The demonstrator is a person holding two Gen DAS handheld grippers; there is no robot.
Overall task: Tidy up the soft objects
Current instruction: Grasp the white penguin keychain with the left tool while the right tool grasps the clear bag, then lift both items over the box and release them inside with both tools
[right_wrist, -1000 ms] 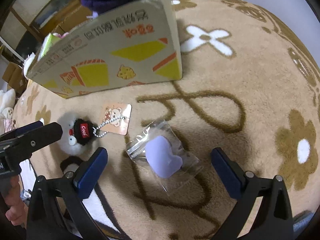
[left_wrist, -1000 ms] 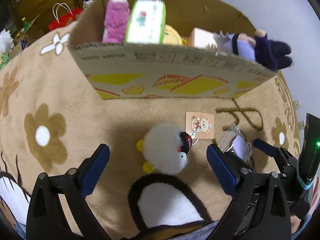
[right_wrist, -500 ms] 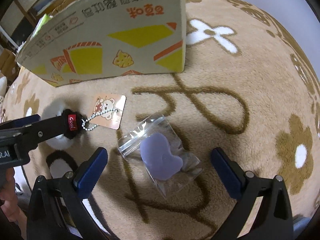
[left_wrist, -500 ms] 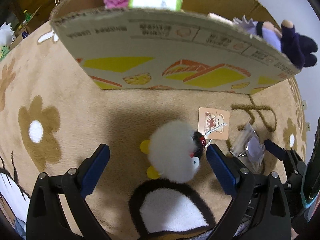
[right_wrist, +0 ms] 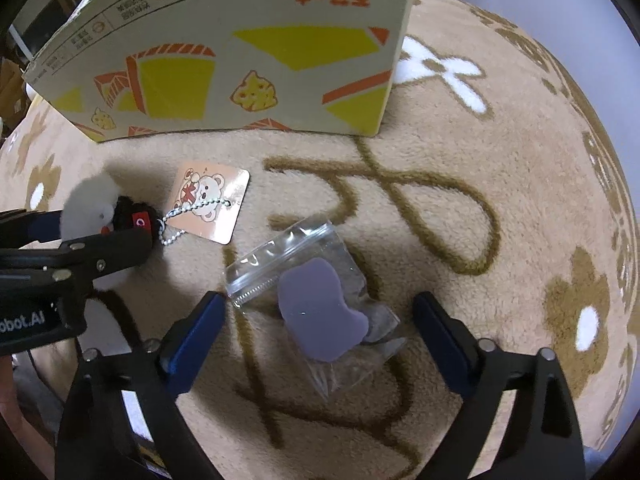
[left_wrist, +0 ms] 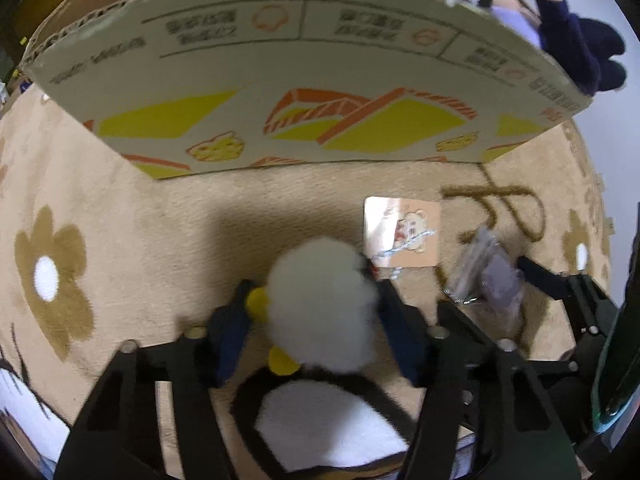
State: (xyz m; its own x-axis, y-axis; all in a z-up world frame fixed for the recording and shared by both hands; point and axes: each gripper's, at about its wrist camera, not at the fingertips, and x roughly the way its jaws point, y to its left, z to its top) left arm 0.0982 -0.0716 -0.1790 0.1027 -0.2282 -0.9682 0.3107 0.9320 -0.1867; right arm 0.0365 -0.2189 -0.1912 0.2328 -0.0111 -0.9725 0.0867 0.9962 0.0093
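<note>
left gripper pinching white plush penguin on the rug, just before the cardboard box | fluffy, light, squashy: grip mid-body, mind dangling tag | right gripper spread wide around bagged purple sponge, slippery film

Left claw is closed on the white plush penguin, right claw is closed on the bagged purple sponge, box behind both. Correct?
Not quite. The right claw is open: in the right wrist view its fingers stand apart on either side of the bagged purple sponge, not touching it. The left claw does grip the white plush penguin, and the cardboard box sits behind both.
</note>
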